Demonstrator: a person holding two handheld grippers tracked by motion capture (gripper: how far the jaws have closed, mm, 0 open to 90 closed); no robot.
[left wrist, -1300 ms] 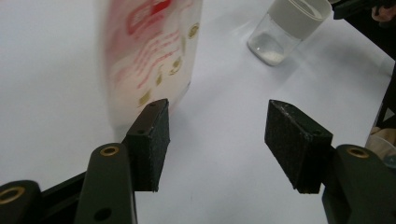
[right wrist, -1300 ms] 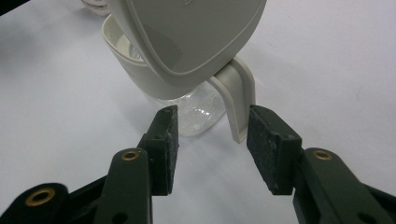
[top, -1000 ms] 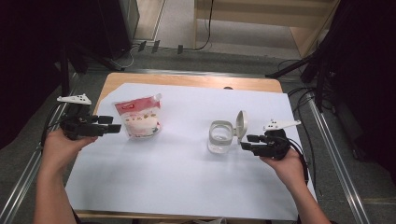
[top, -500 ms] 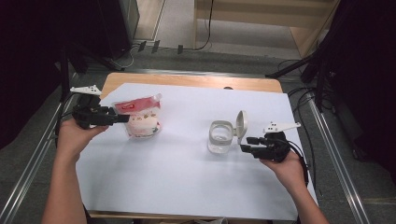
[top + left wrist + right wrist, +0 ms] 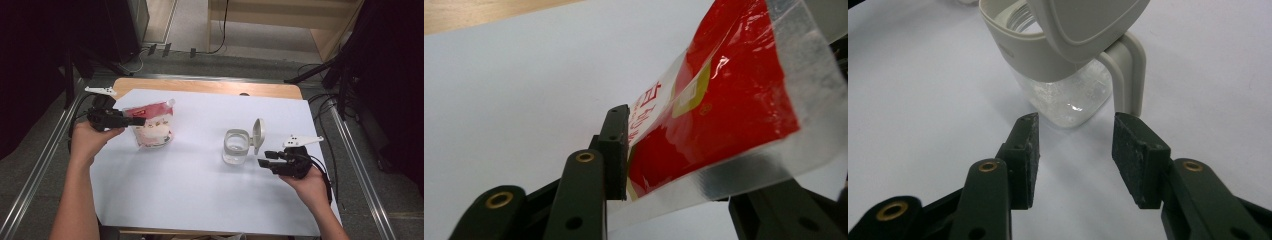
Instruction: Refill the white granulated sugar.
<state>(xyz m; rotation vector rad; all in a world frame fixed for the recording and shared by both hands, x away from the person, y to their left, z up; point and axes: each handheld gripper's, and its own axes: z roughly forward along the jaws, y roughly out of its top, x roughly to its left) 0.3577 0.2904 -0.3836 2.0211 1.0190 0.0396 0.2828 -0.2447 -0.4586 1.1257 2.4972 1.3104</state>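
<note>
White paper [image 5: 200,200] covers most of the table, with a strip of wood at the top and dark floor and cables beyond. From the high view, the left gripper [image 5: 137,121] sits at the left of the frame, its tips at the top of the red and white bag [image 5: 152,127], which stands on the paper. The left gripper view comes in close: the bag [image 5: 724,100] lies between the jaws, and one pad touches its printed side, but the other pad is hidden behind the clear edge. The jaws have just been closing; I cannot tell if they press the bag. At the right of the high view, the right gripper [image 5: 262,160] points at a clear jar [image 5: 235,147] with its lid [image 5: 258,135] flipped up. The right gripper view shows the jaws partly open, with nothing between them, and the jar [image 5: 1068,95] just beyond the tips.
</note>
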